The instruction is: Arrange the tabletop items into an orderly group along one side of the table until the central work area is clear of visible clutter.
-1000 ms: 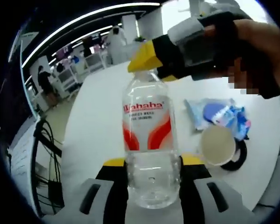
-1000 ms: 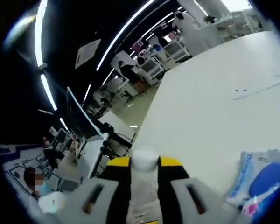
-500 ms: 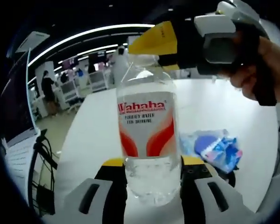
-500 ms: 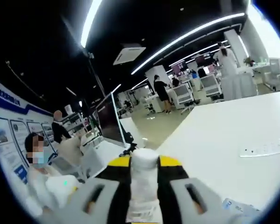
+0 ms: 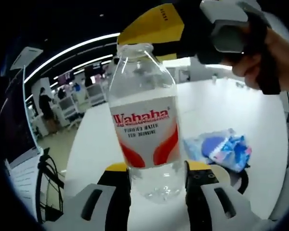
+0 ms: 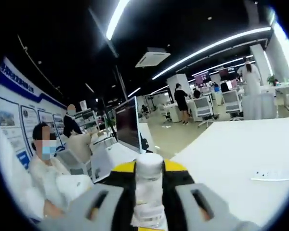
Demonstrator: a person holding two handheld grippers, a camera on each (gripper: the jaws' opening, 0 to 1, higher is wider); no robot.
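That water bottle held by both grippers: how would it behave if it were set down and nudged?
The bottle looks nearly empty, with water only near its base, so probably light. Tall and narrow, it may tip easily when nudged. Its thin clear wall would likely dent under the left gripper.

White table (image 5: 216, 110) carried a blue packet (image 5: 220, 148) with a dark ring (image 5: 243, 179) just beside it; a white strip (image 6: 274, 174) lay flat.

Open-plan office/lab: desks w/ monitor (image 6: 128, 123), strip lights (image 6: 207, 47), wall posters (image 6: 12, 126).
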